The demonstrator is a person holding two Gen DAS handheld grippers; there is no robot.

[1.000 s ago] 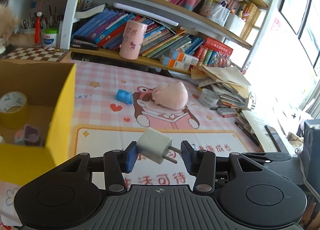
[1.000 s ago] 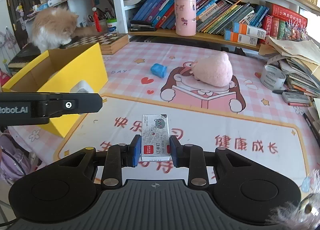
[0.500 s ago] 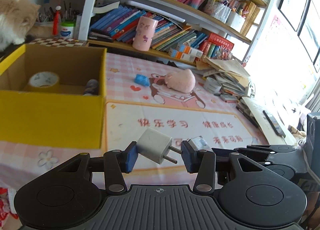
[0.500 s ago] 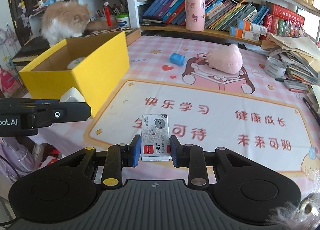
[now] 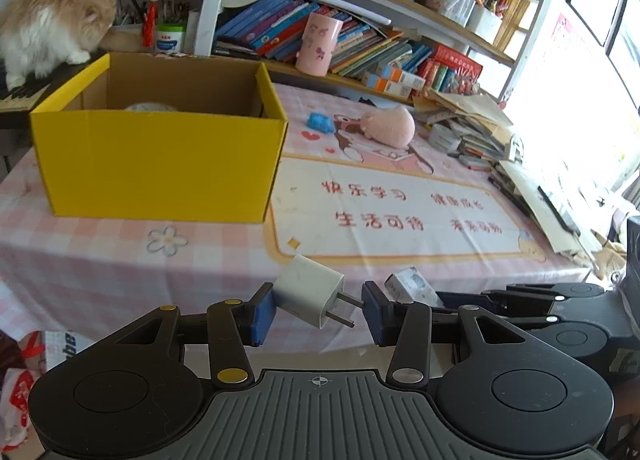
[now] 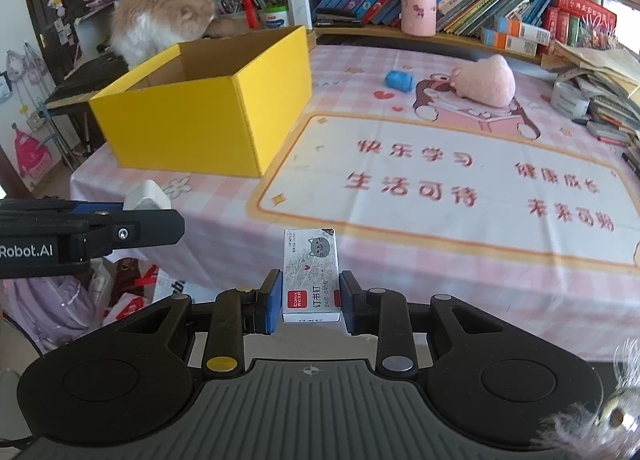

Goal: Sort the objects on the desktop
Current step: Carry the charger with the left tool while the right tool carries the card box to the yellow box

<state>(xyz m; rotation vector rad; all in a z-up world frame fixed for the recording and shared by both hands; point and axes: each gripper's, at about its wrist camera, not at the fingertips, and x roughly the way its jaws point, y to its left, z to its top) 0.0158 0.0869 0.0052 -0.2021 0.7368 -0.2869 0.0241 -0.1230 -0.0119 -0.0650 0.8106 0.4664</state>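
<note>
Since the earlier frames both my grippers have drawn back from the desk: the yellow box [image 5: 160, 164] was close at my left and seen from above; now its whole front wall faces me from farther off, and the near edge of the tablecloth [image 6: 440, 260] lies ahead of both tools.

My left gripper [image 5: 318, 306] is clamped on the white charger plug [image 5: 310, 292]: one pad presses its body, the other meets its prongs, and the plug sits tilted. My right gripper [image 6: 308, 302] is clenched on the staple box [image 6: 311, 274], held upright between the pads. Both grips are unchanged.

The two tools are side by side at the desk's near edge, the left one showing beside the staple box in the right view. The printed mat area between me and the pink plush [image 6: 486, 80] is open. The blue item [image 6: 399, 81] lies just left of the plush. Stacked papers [image 5: 472, 128] crowd the right edge. A cat [image 5: 52, 20] stands behind the yellow box.
</note>
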